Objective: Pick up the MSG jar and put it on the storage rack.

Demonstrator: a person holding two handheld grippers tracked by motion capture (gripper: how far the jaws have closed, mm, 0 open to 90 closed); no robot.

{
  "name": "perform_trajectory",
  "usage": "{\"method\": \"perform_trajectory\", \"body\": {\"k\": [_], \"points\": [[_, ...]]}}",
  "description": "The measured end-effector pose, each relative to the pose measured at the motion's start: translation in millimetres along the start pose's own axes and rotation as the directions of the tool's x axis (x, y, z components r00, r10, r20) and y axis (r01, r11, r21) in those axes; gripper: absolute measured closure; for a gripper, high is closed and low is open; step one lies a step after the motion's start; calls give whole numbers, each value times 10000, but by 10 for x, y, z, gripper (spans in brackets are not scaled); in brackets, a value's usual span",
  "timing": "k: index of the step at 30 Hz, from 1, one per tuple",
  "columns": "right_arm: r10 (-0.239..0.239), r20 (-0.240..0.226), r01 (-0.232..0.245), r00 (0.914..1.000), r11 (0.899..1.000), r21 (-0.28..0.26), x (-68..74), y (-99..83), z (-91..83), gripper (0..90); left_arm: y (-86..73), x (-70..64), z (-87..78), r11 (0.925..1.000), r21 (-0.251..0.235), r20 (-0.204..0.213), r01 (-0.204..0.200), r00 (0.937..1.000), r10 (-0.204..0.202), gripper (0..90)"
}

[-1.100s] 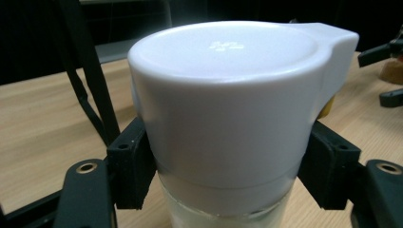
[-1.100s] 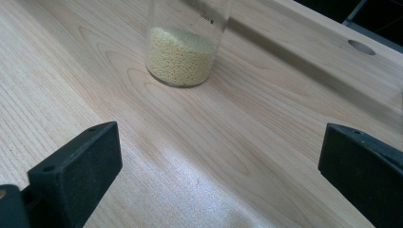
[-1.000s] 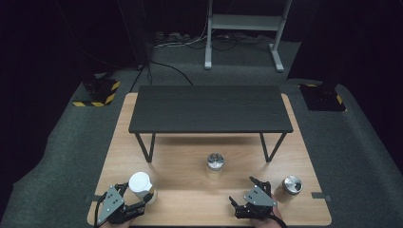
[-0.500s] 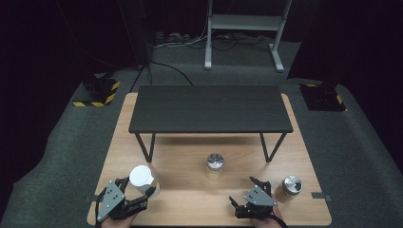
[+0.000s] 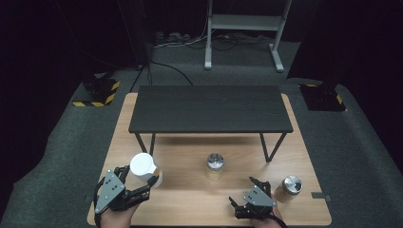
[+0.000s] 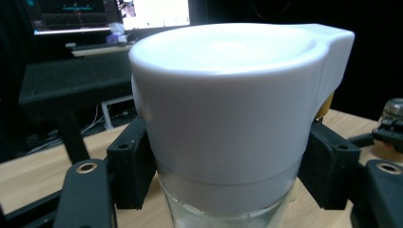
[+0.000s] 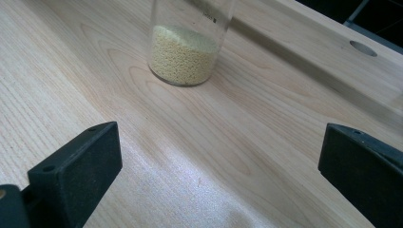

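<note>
The left gripper [image 5: 124, 189] sits at the near left corner of the counter [image 5: 190, 209], its fingers [image 6: 130, 168] clamped on either side of a jar [image 5: 144, 169] with a white lid [image 6: 233, 99]. In the left gripper view the two black pads press the clear glass just under the lid, one on each side, and the lid has a small spout or tab sticking out on one side. The jar stands upright; from the high view I cannot tell whether its base touches the wood or is held just above it.

The right gripper [image 5: 254, 197] rests low at the near right part of the counter, fingers [image 7: 76, 166] wide apart with nothing between them. In the right gripper view, bare wood lies between the fingers, and beyond them stands a glass jar [image 7: 190, 42] partly filled with pale yellow grains, well clear of both pads.

In the high view a jar with a metal lid [image 5: 215, 166] stands near the middle of the counter, and another metal-lidded one [image 5: 291, 187] stands just beside the right gripper, on its right. A low black table [image 5: 209, 109] stands on the far half of the counter, its thin legs planted on the wood.
</note>
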State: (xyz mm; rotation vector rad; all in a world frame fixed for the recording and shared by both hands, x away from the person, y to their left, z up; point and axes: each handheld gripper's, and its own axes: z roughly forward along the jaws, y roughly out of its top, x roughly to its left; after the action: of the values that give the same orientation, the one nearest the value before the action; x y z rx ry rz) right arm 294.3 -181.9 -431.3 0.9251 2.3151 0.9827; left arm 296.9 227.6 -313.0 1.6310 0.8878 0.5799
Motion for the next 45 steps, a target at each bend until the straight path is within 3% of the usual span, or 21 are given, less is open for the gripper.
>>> {"method": "perform_trajectory", "body": {"k": [16, 45], "points": [[67, -14, -67, 10000, 10000, -59, -7, -2, -4, 1, 423, 18, 177, 9984, -215, -2, -517, 9987, 517, 301], [129, -24, -130, 9999, 9999, -92, -13, -4, -7, 1, 856, 66, 658, 9967, -669, 56, -452, 9989, 456, 301]]}}
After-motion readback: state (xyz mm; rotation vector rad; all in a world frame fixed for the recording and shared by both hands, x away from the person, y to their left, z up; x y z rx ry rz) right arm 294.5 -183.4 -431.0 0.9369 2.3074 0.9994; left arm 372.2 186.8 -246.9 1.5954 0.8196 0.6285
